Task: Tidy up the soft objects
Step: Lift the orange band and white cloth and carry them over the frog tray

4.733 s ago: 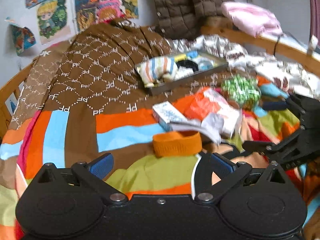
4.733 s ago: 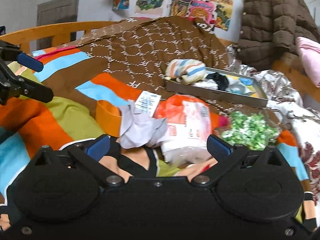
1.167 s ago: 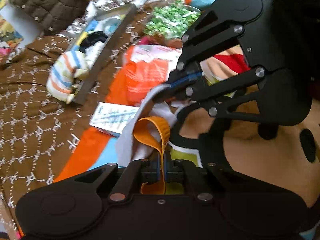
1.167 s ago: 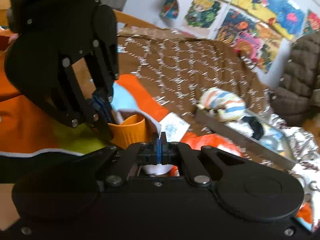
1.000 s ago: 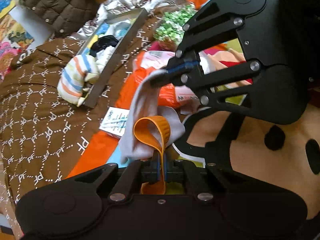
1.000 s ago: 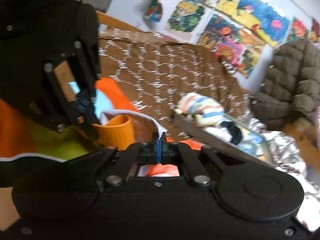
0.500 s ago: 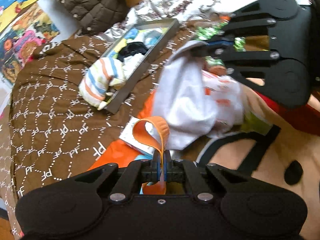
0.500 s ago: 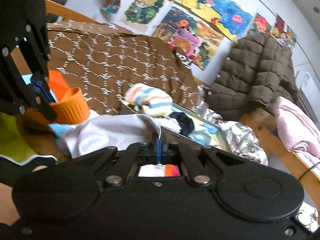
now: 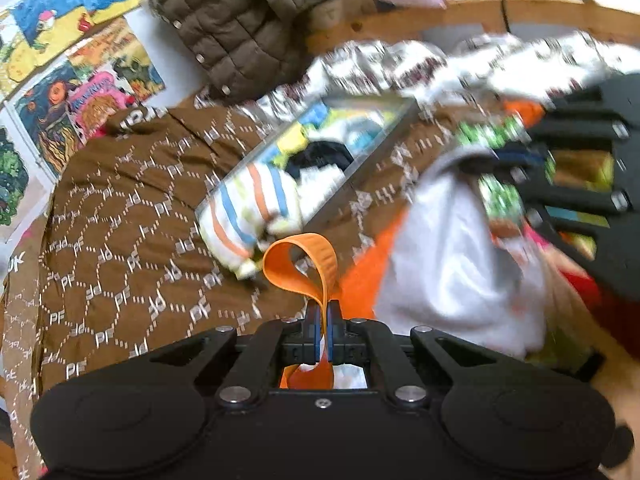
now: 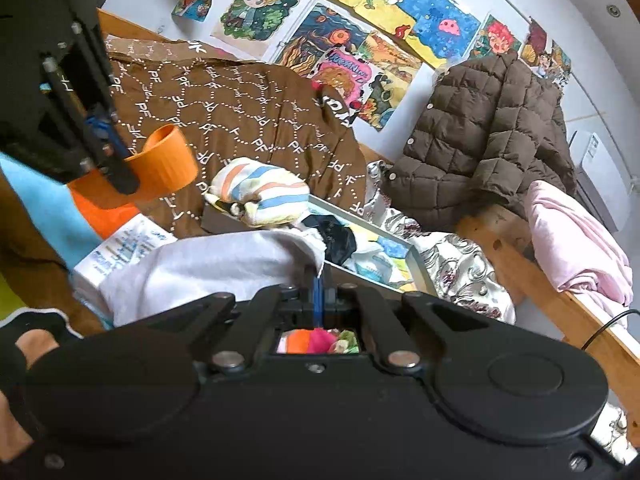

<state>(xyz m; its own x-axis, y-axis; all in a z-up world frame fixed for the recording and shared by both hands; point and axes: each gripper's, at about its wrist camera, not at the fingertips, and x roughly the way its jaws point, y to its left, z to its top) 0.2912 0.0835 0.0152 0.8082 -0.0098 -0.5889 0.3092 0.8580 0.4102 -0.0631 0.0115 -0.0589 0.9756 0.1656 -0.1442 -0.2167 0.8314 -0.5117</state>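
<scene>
Both claws are clamped tight on fabric. Left gripper [image 9: 322, 322] pinches the orange elastic fabric band [image 9: 298, 266], which loops up off the pads above the brown patterned blanket [image 9: 120, 216]. Right gripper [image 10: 317, 285] pinches one edge of the thin white cloth [image 10: 200, 264], the rest draped left over a printed white packet [image 10: 116, 246]. Both items look light and limp, with no stiffness, so they will sag and swing; an edge pinch is enough, though the cloth may snag on the packet. The grey rectangular tray [image 10: 416, 268], just ahead, already holds a striped rolled sock [image 10: 260, 194] on its near end and other small textiles, so it's the probable drop spot.
</scene>
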